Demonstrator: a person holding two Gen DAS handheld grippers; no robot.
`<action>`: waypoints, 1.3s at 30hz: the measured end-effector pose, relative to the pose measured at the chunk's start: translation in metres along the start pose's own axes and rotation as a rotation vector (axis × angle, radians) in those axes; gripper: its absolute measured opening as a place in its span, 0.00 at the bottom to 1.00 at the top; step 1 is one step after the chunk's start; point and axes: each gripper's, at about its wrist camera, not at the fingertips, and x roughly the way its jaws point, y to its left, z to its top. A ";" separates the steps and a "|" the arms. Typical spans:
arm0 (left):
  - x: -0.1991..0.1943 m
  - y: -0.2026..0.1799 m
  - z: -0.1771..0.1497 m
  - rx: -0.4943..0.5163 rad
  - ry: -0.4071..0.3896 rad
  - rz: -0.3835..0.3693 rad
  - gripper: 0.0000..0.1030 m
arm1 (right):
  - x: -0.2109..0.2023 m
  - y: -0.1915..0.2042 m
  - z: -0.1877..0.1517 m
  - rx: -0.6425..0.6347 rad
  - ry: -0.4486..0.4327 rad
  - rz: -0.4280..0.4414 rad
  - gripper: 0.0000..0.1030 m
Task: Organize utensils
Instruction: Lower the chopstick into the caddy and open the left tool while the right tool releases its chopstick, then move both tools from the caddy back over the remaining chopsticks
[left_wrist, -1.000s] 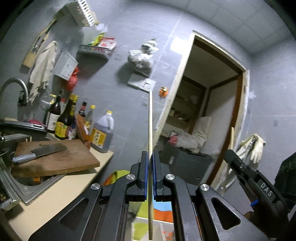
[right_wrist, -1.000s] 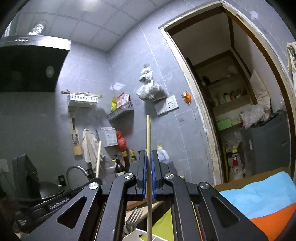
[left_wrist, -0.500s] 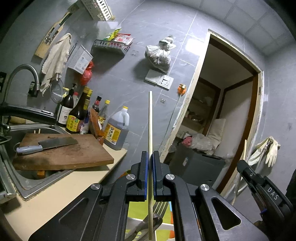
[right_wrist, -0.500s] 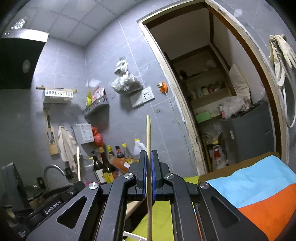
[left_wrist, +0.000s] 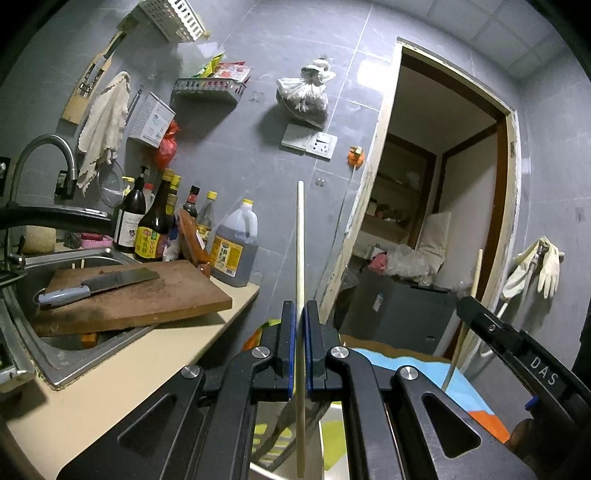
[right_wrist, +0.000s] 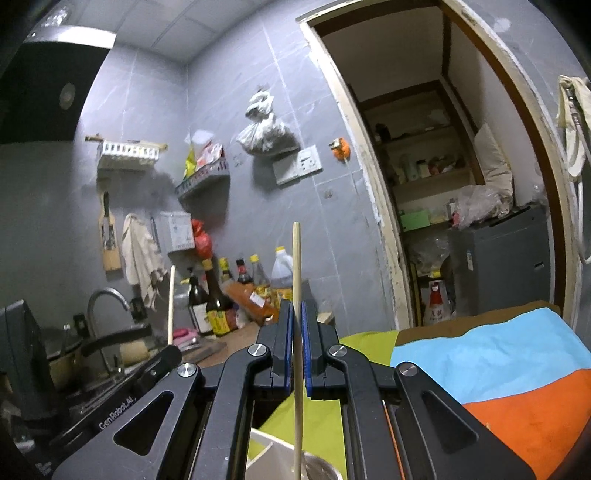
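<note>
My left gripper (left_wrist: 299, 314) is shut on a pale wooden chopstick (left_wrist: 300, 236) that stands upright between its blue pads. My right gripper (right_wrist: 297, 314) is shut on a second wooden chopstick (right_wrist: 296, 266), also upright. Below each gripper the chopstick's lower end hangs over a metal utensil holder (right_wrist: 321, 469) beside a white container (right_wrist: 266, 443). In the left wrist view the right gripper (left_wrist: 517, 347) shows at the right edge with its chopstick (left_wrist: 476, 273). In the right wrist view the left gripper's body (right_wrist: 122, 391) and its chopstick (right_wrist: 171, 302) show at lower left.
A wooden cutting board (left_wrist: 140, 299) with a cleaver (left_wrist: 96, 284) lies across the sink (left_wrist: 55, 354). Sauce bottles (left_wrist: 155, 221) and an oil jug (left_wrist: 236, 251) stand at the wall. A coloured cloth (right_wrist: 498, 369) covers the surface at right. An open doorway (left_wrist: 443, 206) lies behind.
Both grippers have tilted down and come lower with their chopsticks, so more of the counter, cloth and containers below shows. Both grips are unchanged.
</note>
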 end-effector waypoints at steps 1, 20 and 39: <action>-0.001 -0.001 -0.001 0.002 0.007 -0.001 0.02 | 0.000 0.000 -0.001 -0.007 0.010 0.001 0.03; -0.010 -0.006 -0.012 0.042 0.163 -0.007 0.14 | -0.010 -0.001 -0.007 -0.047 0.157 0.035 0.22; -0.044 -0.056 0.016 0.102 0.097 -0.053 0.57 | -0.084 -0.030 0.034 -0.087 -0.004 -0.082 0.84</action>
